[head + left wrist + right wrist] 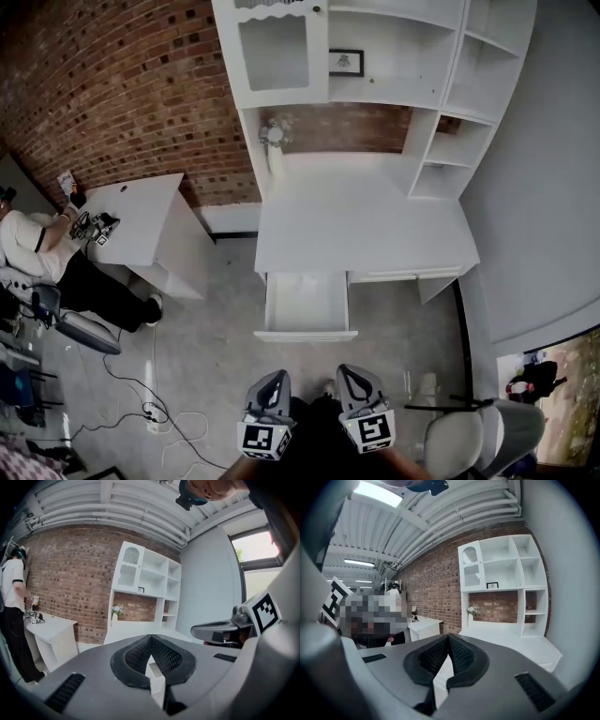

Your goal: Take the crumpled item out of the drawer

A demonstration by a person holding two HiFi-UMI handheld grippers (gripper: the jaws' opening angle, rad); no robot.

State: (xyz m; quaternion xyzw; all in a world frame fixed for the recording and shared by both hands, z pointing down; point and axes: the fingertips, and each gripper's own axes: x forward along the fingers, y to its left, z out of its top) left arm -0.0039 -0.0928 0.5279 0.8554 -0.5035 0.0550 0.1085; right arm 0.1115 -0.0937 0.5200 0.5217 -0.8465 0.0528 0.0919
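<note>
1. Nearest to the camera, the grey left tongs (270,380) and the grey right tongs (354,375) hang side by side, low and close to the body. Each pair is closed with its ribbed pads pressed together, and neither grips anything.
2. Straight ahead of both tongs and well apart from them, the shallow white drawer (306,333) stands pulled out from under the broad white desk (366,225). The opening step therefore looks done.
3. Seen from the head view, the inside of the drawer reads as plain white. The crumpled item cannot be made out there or anywhere else, so its place is uncertain.
4. Nearly everything seems left to do: carry one pair of tongs forward over the drawer, open it, find and grip the item, then lift it clear.
</note>
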